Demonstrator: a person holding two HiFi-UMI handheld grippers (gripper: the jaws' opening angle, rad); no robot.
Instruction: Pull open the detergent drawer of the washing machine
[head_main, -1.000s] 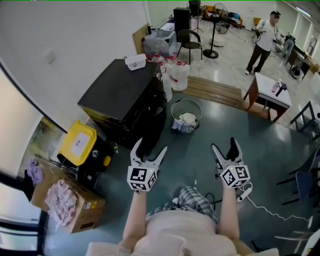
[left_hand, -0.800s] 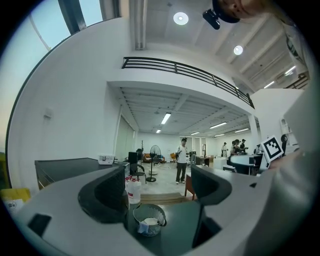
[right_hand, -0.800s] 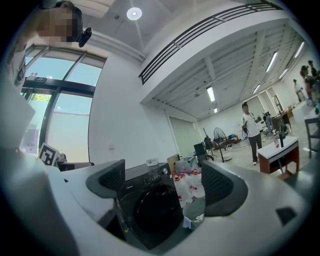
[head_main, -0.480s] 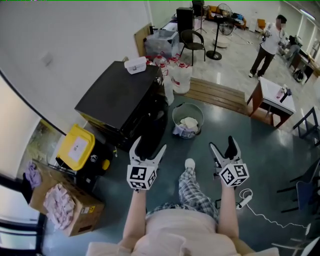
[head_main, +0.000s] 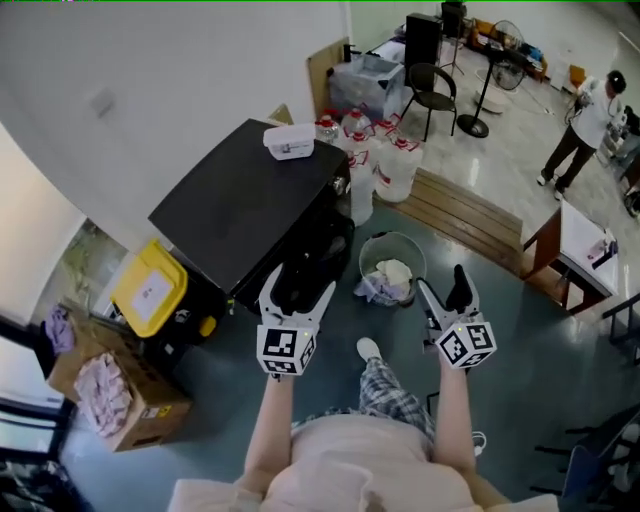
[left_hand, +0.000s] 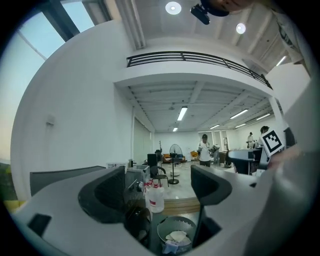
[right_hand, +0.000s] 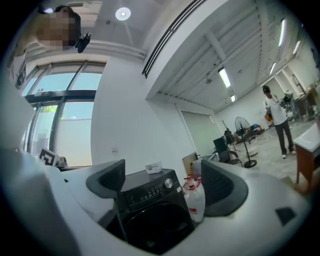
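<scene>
A black front-loading washing machine (head_main: 245, 210) stands against the white wall. In the right gripper view its front (right_hand: 150, 212) shows, with a control strip (right_hand: 145, 192) and a silver knob (right_hand: 169, 183) above the round door. The strip looks flush, and I cannot make out the drawer's outline. My left gripper (head_main: 300, 283) hovers open just in front of the machine's front edge, touching nothing. To its right, my right gripper (head_main: 441, 280) is held open over the floor. Both grippers' jaws are empty in the left gripper view (left_hand: 160, 192) and the right gripper view (right_hand: 162, 187).
A white box (head_main: 290, 140) lies on the machine's top. Water jugs (head_main: 385, 160) and a waste basket (head_main: 392, 270) stand to its right. A yellow-lidded bin (head_main: 150, 290) and a cardboard box (head_main: 100, 385) are on its left. Wooden boards (head_main: 470, 215), a table (head_main: 590, 250) and a person (head_main: 585, 120) lie beyond.
I have stepped closer to the washing machine. Both grippers now sit nearer its front and the basket. Their jaws stay open.
</scene>
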